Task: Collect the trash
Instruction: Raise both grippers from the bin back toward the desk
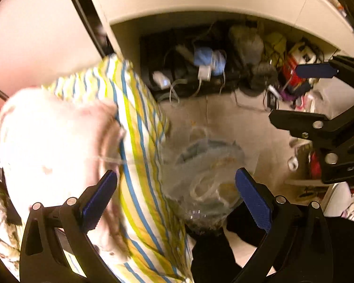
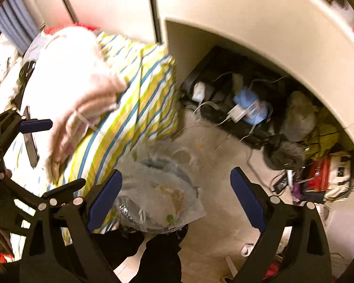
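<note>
Left wrist view
Claws: two; the left claw (image 1: 175, 199) spread wide, gripping nothing; the right claw (image 1: 295, 94) at the right edge, also spread.
Trash: one clear crumpled plastic bag of scraps (image 1: 205, 172) on the floor, between the left claw's blue pads (image 1: 253, 200).
Bedding: one striped white, yellow and blue sheet (image 1: 139, 141), left; one fluffy white blanket (image 1: 52, 136) on it.
Floor: pale beige tiles (image 1: 238, 120).

Right wrist view
Claws: right claw (image 2: 175, 199) wide apart, empty; left claw (image 2: 44, 155) at left, open.
Trash: the same bag (image 2: 158, 184) near the left pad.
Room: a white table (image 2: 259, 28) far right, tangled white cables (image 2: 233, 113) beneath.
</note>
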The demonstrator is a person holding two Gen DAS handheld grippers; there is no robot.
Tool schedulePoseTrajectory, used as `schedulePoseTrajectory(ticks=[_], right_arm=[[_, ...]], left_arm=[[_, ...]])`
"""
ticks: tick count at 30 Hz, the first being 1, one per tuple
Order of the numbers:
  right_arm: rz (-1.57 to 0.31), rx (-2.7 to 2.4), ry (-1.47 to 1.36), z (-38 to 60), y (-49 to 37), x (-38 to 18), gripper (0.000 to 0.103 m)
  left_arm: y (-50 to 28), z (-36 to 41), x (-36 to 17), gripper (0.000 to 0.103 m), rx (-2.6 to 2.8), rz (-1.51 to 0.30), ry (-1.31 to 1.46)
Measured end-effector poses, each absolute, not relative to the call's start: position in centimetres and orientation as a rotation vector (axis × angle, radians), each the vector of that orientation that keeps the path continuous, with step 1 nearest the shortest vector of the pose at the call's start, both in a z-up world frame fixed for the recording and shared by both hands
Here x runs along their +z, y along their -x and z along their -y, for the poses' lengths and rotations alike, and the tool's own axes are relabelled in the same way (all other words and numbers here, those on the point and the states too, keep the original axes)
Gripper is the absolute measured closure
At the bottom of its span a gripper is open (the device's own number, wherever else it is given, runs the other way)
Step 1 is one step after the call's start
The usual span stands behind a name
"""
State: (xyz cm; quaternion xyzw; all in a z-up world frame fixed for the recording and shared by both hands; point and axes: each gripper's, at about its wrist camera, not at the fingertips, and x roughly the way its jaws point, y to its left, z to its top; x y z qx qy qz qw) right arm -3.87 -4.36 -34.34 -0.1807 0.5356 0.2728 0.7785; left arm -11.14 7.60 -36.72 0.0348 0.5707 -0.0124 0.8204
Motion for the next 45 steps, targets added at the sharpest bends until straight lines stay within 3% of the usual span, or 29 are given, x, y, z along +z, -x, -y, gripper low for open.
schedulePoseTrajectory(ticks=[29, 45], right_arm=[[-0.802, 0.309, 0.248, 8.2, 2.5, -11.3, 0.013], [-0.715, 0.236, 0.191, 8.2, 2.1, -6.6, 0.013]], left_arm=[[6.4, -7.3, -12.9, 0.006, -0.024, -0.824, -0.063], [6.4, -9.6, -6.7, 0.006, 0.001, -0.722, -0.041]])
